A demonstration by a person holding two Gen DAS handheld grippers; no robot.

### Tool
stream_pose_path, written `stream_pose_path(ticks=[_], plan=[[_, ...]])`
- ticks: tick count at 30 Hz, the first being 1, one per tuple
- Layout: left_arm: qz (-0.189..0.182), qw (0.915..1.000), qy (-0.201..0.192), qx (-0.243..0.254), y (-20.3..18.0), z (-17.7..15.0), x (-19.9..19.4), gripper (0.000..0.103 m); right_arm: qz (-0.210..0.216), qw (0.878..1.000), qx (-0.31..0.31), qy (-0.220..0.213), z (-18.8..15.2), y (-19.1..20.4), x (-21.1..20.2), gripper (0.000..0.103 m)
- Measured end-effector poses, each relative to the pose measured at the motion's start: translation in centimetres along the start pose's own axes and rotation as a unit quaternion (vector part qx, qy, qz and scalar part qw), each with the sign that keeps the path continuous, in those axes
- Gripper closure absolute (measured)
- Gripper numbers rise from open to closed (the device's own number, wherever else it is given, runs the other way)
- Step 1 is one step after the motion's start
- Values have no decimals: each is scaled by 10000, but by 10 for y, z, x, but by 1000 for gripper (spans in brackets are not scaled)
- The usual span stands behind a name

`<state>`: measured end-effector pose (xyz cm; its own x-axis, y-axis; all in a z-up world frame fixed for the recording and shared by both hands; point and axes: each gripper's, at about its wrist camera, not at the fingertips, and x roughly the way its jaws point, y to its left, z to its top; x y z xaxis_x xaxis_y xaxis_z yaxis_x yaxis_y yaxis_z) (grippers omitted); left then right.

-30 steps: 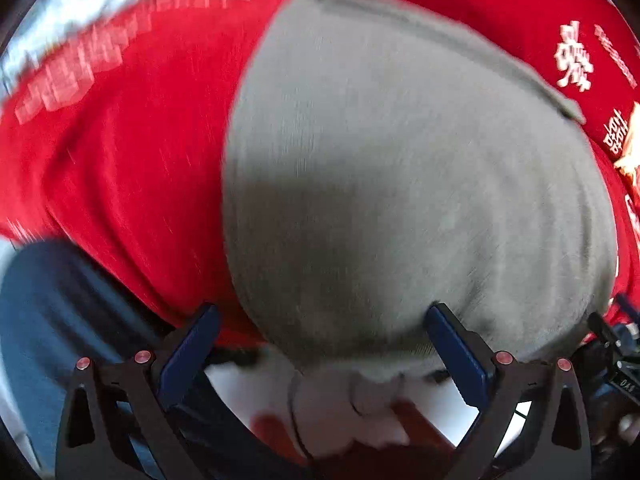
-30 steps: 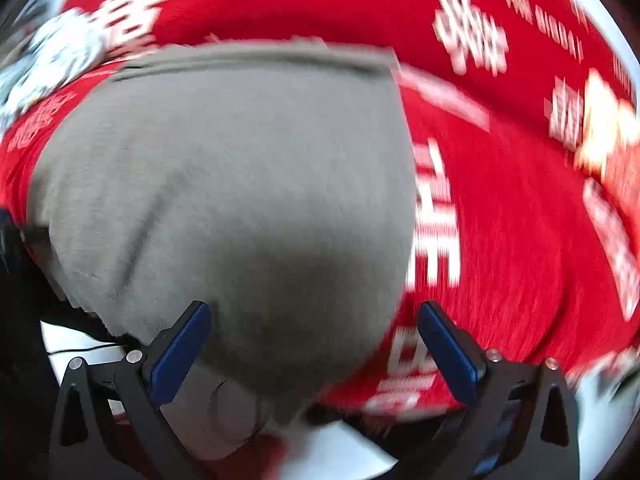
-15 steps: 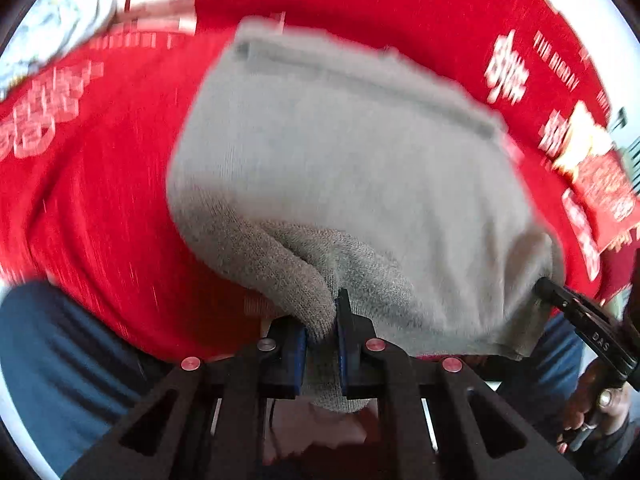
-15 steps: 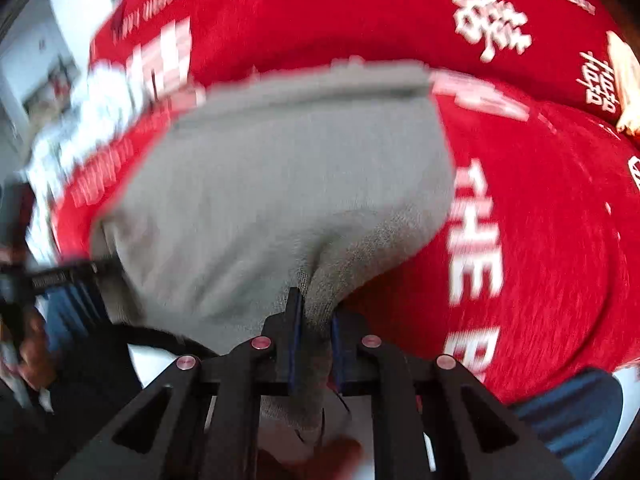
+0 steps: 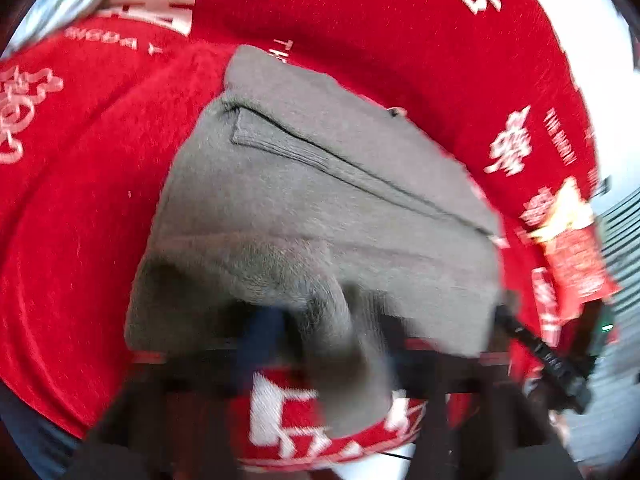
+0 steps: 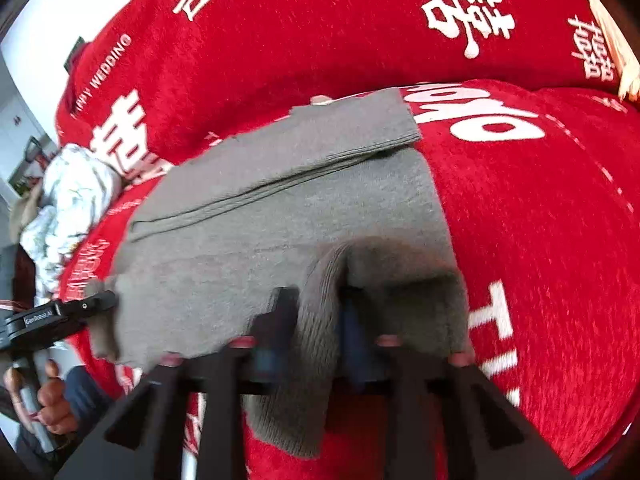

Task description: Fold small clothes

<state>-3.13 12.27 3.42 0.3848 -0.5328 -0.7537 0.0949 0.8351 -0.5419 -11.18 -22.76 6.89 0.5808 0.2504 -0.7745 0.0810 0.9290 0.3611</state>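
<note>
The grey knit garment (image 5: pixel 320 208) lies on the red cloth (image 5: pixel 80 220) with white lettering. In the left wrist view it fills the centre of the frame, its ribbed band running from 10 o'clock toward 3 o'clock. In the right wrist view the same garment (image 6: pixel 280 232) occupies the centre, with its far layers stacked in a stepped edge toward 12 o'clock.

My left gripper (image 5: pixel 320 332) sits at 6 o'clock in its own view. Its jaws are opening. A pinched ridge of grey knit stands between them and hangs down toward 6 o'clock. The picture is blurred here, so I cannot tell whether the pads press on the fabric.

My right gripper (image 6: pixel 318 320) sits at 6 o'clock in its own view. Its jaws are opening. A fold of the grey garment runs between the fingers (image 6: pixel 280 312) and drapes below them over the red cloth (image 6: pixel 540 220). The fabric fills the gap, touching both sides.

A white patterned bundle (image 6: pixel 68 200) lies at 9 o'clock in the right wrist view, beside the garment's edge. A hand (image 6: pixel 52 396) grips the left tool at 8 o'clock.
</note>
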Motion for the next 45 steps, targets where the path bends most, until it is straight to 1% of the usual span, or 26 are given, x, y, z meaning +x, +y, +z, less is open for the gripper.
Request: stream_pose_path(ticks=[1,2,4,7,10,13,14,15,16,17,18,20,21,23,29,31,32,33,34,36,37,38,39,40,42,45], plan=[[-11,9999,-122,-56,2,-3,-7,8,75,9999,8,-82,-2,0,-6,33],[96,9995,-281,-68,3,-8,-15,8,62,9998,-23,-198,-5,-1,-14,31],[165,9992,-355,79,2,-17,-25,8,61,9995,-104,-284,-15,1,-29,31],[-134,9998,-171,-15,-1,-27,-23,8,187,9996,-20,-202,-22,-1,-35,31],[-257,9996,-140,-1,-13,-26,-20,8,291,9995,-35,-118,-24,3,-33,31],[-117,9999,-98,75,-26,-19,-8,9,139,9997,-181,-49,-24,11,-24,31],[-40,10000,-46,68,-28,-18,-1,12,97,9998,-165,19,-24,11,-19,32],[-26,10000,22,53,-28,-17,4,29,137,9998,-124,87,-24,10,-15,38],[-47,9999,119,45,-27,-17,9,54,232,9996,-62,171,-24,9,-9,44],[44,9998,215,43,-27,-17,15,65,287,9993,-55,245,-26,9,-5,58],[133,9996,224,54,-26,-18,17,75,307,9990,-81,313,-27,9,-2,69],[169,9997,152,57,-22,-20,16,83,283,9988,-151,376,-28,10,2,77],[151,9998,143,45,-20,-20,14,84,268,9990,-109,332,-28,8,2,81],[75,9998,161,12,-14,-21,11,84,387,9988,70,307,-26,3,1,83],[116,9994,230,234,-13,-24,12,84,426,9982,235,357,-22,0,1,82],[112,9994,213,247,-13,-25,10,84,450,9980,318,311,-21,0,-2,69],[107,9994,200,249,-12,-25,9,84,487,9977,390,283,-21,-2,-4,53],[97,9995,186,253,-12,-26,9,84,543,9973,451,221,-21,-3,-6,48],[89,9995,166,253,-11,-27,8,84,574,9971,489,137,-21,-4,-8,48],[70,9996,145,235,-12,-27,9,84,552,9972,475,195,-23,-4,-6,48],[55,9997,140,201,-11,-27,9,84,595,9967,464,284,-24,-4,-2,49],[62,9997,128,184,-12,-27,11,84,623,9964,447,354,-25,-3,2,64],[76,9997,127,204,-12,-27,11,84,597,9967,395,395,-26,-2,5,88],[94,9996,117,238,-13,-27,10,88,523,9971,301,466,-26,0,8,88],[145,9996,25,252,-14,-29,2,89,542,9976,220,359,-27,3,2,89],[41,9994,-262,233,-15,-33,-19,90,800,9967,118,25,-29,7,-24,89]])
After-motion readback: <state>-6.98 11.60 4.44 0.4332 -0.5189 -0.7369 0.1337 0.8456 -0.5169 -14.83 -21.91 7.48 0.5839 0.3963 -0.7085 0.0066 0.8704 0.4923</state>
